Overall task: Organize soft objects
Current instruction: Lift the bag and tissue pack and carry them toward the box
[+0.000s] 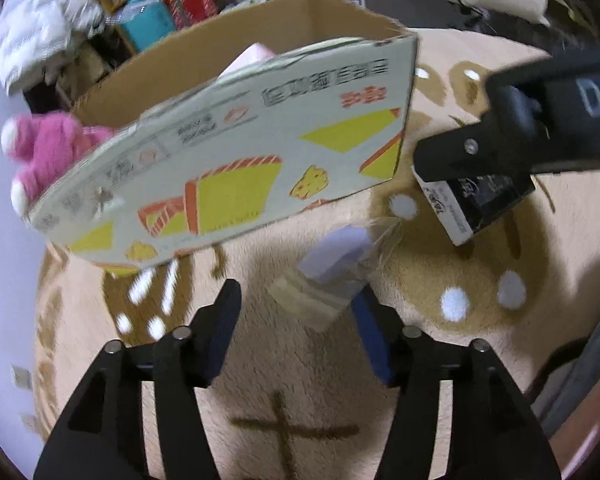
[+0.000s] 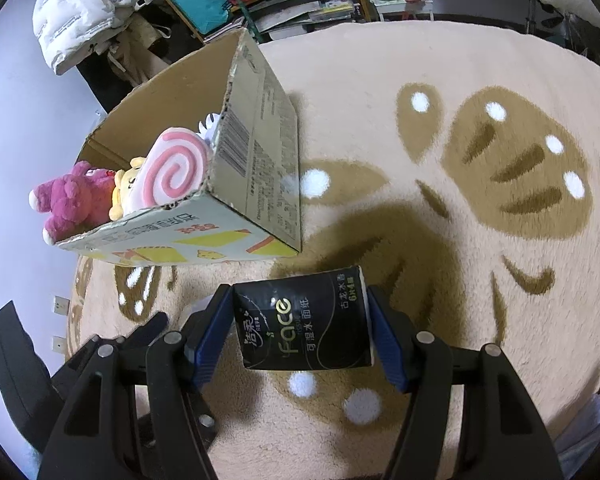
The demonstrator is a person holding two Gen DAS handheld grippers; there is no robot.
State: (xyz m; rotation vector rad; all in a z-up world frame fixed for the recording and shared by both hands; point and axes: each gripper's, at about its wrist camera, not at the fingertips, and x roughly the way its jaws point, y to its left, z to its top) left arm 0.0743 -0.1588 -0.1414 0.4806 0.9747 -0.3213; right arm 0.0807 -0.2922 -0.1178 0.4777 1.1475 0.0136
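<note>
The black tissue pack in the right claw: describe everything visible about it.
The black tissue pack is a soft, glossy plastic-wrapped block with white end faces, printed with "Face" in green-tinted lettering plus white Chinese text. The right claw is shut on it, blue pads pressing its two ends, holding it above the beige patterned rug, short of the cardboard box. From the left wrist view it hangs tilted, one white end facing the camera. Nothing else touches it.

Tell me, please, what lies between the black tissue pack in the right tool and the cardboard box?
In the right wrist view, only bare patterned rug separates the tissue pack from the cardboard box; nothing else sits there.
</note>
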